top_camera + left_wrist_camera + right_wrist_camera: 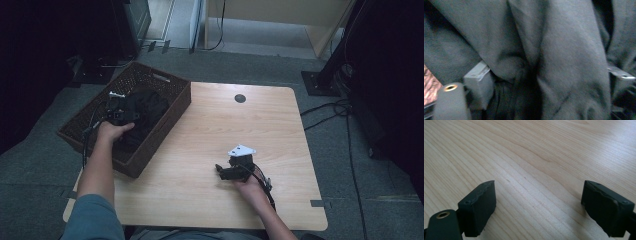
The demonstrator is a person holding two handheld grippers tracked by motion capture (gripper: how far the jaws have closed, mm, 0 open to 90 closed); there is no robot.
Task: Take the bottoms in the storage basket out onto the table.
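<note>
The person's sleeve (pixel 92 217) fills the near edge of the high view, above the light wooden table (pixel 210 125). A brown wicker basket (pixel 165 107) sits on the table's left end, holding a dark garment (pixel 145 107). The left gripper (pixel 118 113) is buried in that cloth, folds bunched between its parted jaws. The right gripper (pixel 539 205) hovers over bare wood, jaws spread wide, holding nothing
</note>
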